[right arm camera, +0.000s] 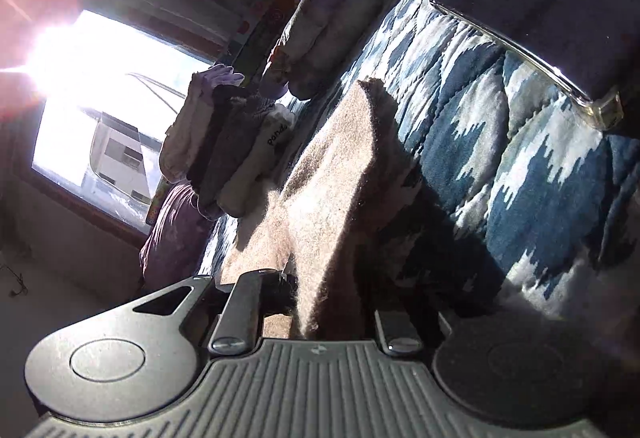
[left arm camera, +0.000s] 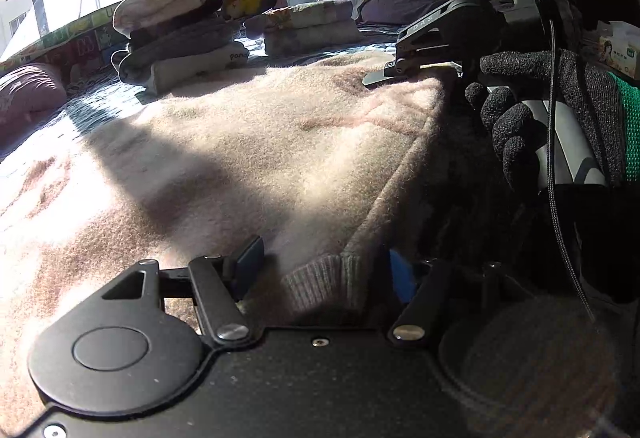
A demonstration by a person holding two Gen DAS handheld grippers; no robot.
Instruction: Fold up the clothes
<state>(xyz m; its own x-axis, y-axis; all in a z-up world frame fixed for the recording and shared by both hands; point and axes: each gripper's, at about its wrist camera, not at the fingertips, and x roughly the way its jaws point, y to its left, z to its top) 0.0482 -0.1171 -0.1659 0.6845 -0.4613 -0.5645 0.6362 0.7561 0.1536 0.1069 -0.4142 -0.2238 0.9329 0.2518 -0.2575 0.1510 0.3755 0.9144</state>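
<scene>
Stack of folded clothes point(left arm camera: 180, 34): far left on the quilted bed point(right arm camera: 500, 142). Pink fuzzy sweater point(left arm camera: 240, 142): spread mid-bed. My left gripper point(left arm camera: 324, 270): jaws pinching its ribbed hem. My right gripper point(right arm camera: 328, 302): jaws clamped on a raised fold. Phone point(right arm camera: 540, 10): far right.

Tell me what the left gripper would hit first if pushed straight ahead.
The left gripper already has the fuzzy pink sweater between its jaws; beyond that, likely the stack of folded clothes, though depth is unclear.
</scene>
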